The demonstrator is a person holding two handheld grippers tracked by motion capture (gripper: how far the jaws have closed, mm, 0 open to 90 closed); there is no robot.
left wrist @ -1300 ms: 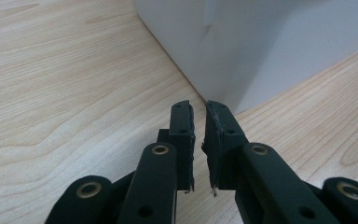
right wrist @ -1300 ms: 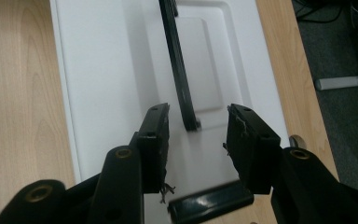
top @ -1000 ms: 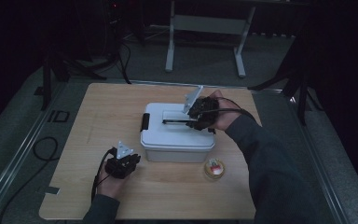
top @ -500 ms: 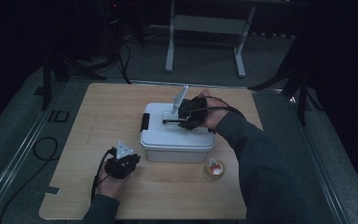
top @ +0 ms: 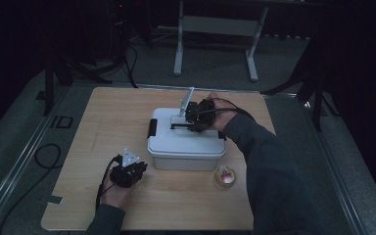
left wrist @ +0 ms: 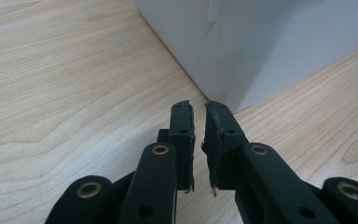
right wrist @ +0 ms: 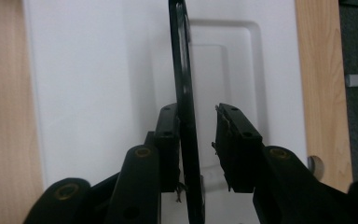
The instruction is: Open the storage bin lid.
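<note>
Right gripper [top: 188, 121] has shifted left over the white box [top: 186, 144] since a second ago, its jaws closing in around the black handle [right wrist: 185, 116].

The wooden table [top: 103, 127] carries the white lidded box near its middle, a black latch [top: 152, 127] on its left end; the handle stands raised on the lid, one jaw of the right gripper against it, the other a little off, so not yet clamped; the left gripper [left wrist: 199, 122] rests on the table just beside the box's near left corner, jaws almost together with a narrow slit and nothing between; a small round jar [top: 224, 177] sits close by the box's front right corner.
</note>
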